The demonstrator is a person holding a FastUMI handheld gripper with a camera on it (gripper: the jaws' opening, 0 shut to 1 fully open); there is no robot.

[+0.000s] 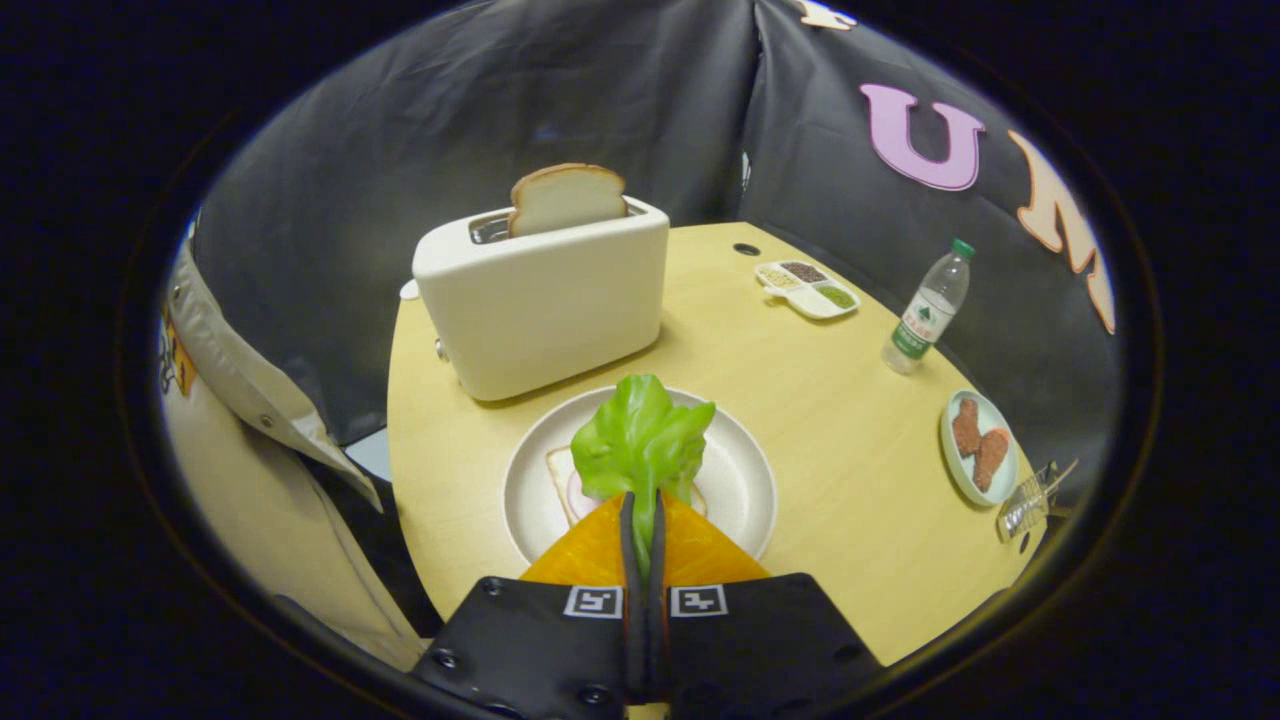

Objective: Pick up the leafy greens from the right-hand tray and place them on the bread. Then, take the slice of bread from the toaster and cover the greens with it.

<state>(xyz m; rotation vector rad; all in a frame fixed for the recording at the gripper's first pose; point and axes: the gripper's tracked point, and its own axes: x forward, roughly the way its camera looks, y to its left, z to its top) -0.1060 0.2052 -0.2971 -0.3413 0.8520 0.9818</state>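
Gripper [641, 515] pinches greens [640, 440] over the plate [745, 480] with bread [560, 480]; beyond, a slice [566, 197] stands in the toaster [545, 300].

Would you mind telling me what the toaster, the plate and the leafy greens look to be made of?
Toaster: probably plastic, matte cream, smooth and seamless. Plate: ceramic or melamine, matte off-white; I cannot tell which. Leafy greens, pinched between the gripper fingers over the plate: likely artificial, with a uniform, slightly waxy sheen.
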